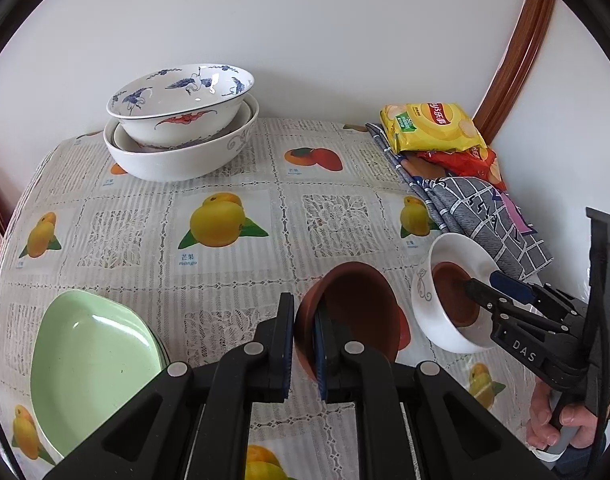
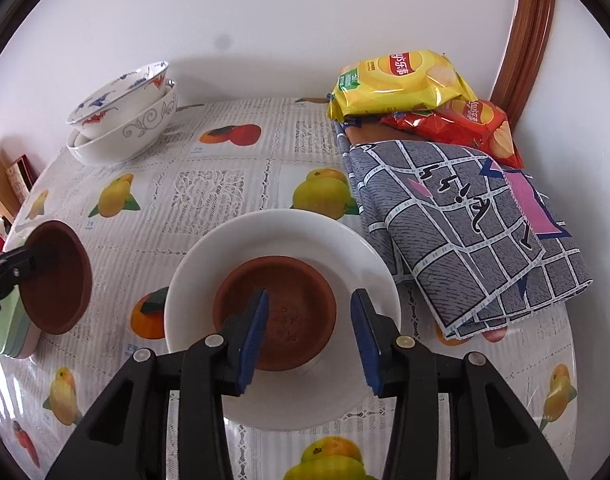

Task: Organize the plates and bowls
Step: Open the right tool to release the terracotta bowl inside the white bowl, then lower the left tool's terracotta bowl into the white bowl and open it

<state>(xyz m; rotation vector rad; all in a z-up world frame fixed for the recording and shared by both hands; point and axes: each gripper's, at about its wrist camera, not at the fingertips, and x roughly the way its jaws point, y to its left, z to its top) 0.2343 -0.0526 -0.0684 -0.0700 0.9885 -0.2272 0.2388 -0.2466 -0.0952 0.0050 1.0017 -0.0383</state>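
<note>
The left gripper (image 1: 303,344) pinches the rim of a small terracotta-brown clay bowl (image 1: 357,312), its blue-padded fingers pressed onto the wall from inside and outside, and the bowl hangs tilted on its side above the fruit-printed lace tablecloth (image 1: 225,280). From the right wrist camera that same bowl shows at the left edge, its mouth turned toward the middle of the table. The right gripper (image 2: 309,332) stands spread over a round white ceramic bowl (image 2: 209,256) that holds a second brown clay bowl (image 2: 301,280); one blue pad (image 2: 255,336) sits inside the clay bowl and the other lies over the gap between the clay rim and the white rim. Whether either pad touches the clay rim is hard to say from these angles. The white bowl sits just beside a folded grey-and-blue patterned cloth (image 2: 457,232), and behind that lie a yellow crisp packet (image 2: 401,80) stacked on a red crisp packet (image 2: 461,124). At the far left corner, a blue-and-white crane-painted porcelain bowl (image 1: 181,96) nests in a larger white bowl with a grey scroll pattern (image 1: 177,160). A stack of pale green leaf-shaped plates (image 1: 89,364) rests near the left gripper.
</note>
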